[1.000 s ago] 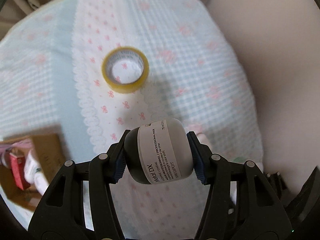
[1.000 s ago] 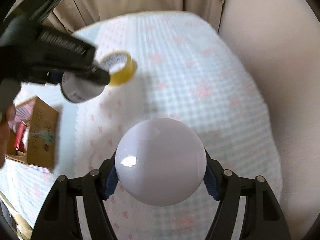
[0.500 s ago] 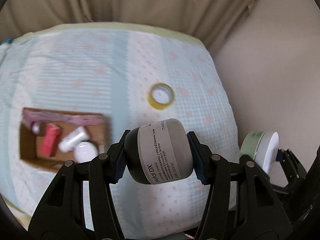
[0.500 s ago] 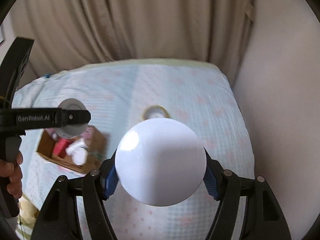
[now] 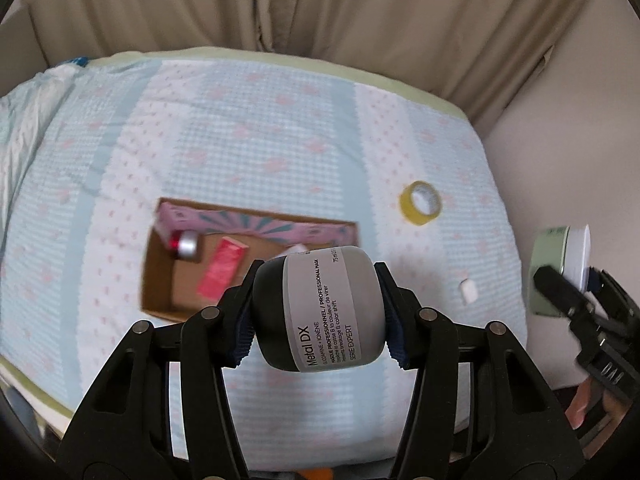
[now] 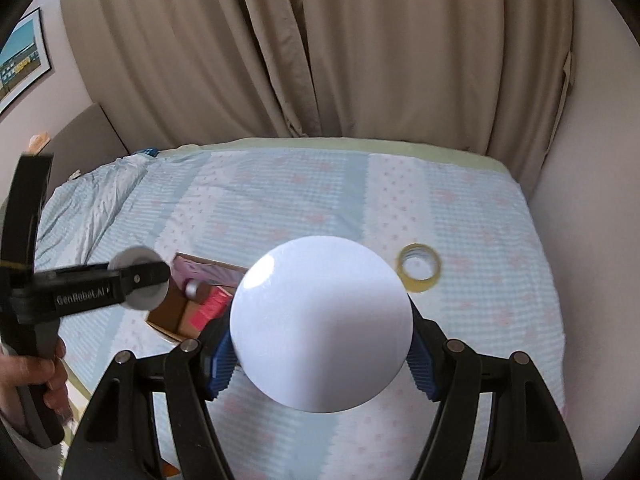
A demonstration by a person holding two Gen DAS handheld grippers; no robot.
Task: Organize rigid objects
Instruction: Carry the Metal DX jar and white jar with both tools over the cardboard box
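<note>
A bed with a light blue and pink blanket sits by tan curtains. A plain wall is beside it. A picture hangs there.

The left gripper is closed on a grey jar, which lies on its side between the two blue pads; each pad presses on one end of the jar. In the right wrist view this same gripper reaches in from the left side, held high above the bed, and the person's left hand wraps around its black handle. The right gripper is closed on a white round container, with a blue pad against each side. In the left wrist view the right gripper is seen at the right edge, with fingers of the right hand below it.
</note>
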